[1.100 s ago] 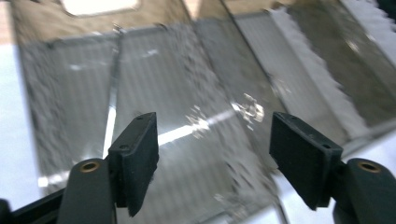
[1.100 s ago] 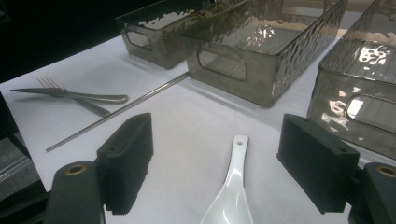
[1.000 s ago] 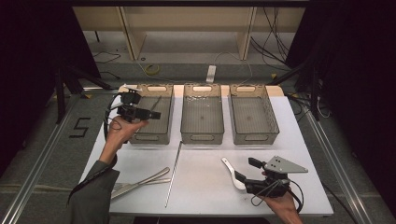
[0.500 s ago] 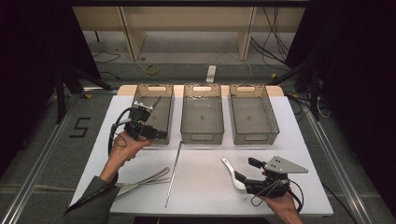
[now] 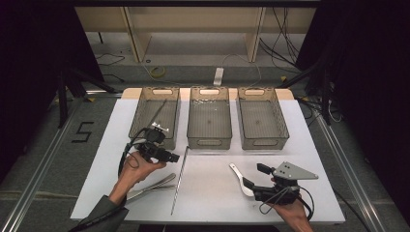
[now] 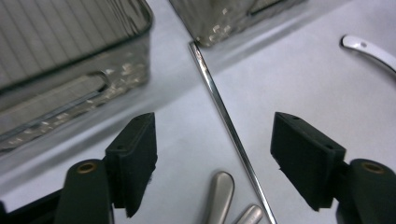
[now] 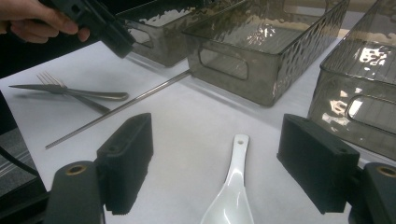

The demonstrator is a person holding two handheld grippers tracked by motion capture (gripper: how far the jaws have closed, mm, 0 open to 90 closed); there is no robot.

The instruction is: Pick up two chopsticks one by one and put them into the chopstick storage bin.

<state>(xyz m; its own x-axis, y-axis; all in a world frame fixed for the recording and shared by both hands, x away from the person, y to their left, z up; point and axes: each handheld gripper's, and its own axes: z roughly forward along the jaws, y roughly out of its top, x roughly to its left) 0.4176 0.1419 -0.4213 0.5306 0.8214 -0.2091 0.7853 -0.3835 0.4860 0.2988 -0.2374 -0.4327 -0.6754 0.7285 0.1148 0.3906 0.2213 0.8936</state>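
Observation:
My left gripper (image 5: pixel 173 156) hovers over the table in front of the left bin (image 5: pixel 140 112), open and empty; its jaws have just been closing a little. In the left gripper view a thin metal rod (image 6: pixel 229 126) lies on the table between the open jaws (image 6: pixel 215 158), untouched by the pads. The same rod (image 5: pixel 180 180) runs from the middle bin (image 5: pixel 209 141) toward the near edge. At the near right my right gripper (image 5: pixel 255 176) rests open, with a white spoon (image 7: pixel 233 196) lying between its jaws (image 7: pixel 219 168) and free of the pads.
A fork and a knife (image 5: pixel 150 187) lie crossed left of the rod. A second thin rod (image 5: pixel 158 112) leans inside the left bin. The right bin (image 5: pixel 262 140) stands at the back right. The white table (image 5: pixel 208 203) ends close to both hands.
My left hand came from over the left bin toward the near side and down, and now hangs above the rod's far end. The right gripper and the spoon stayed put.

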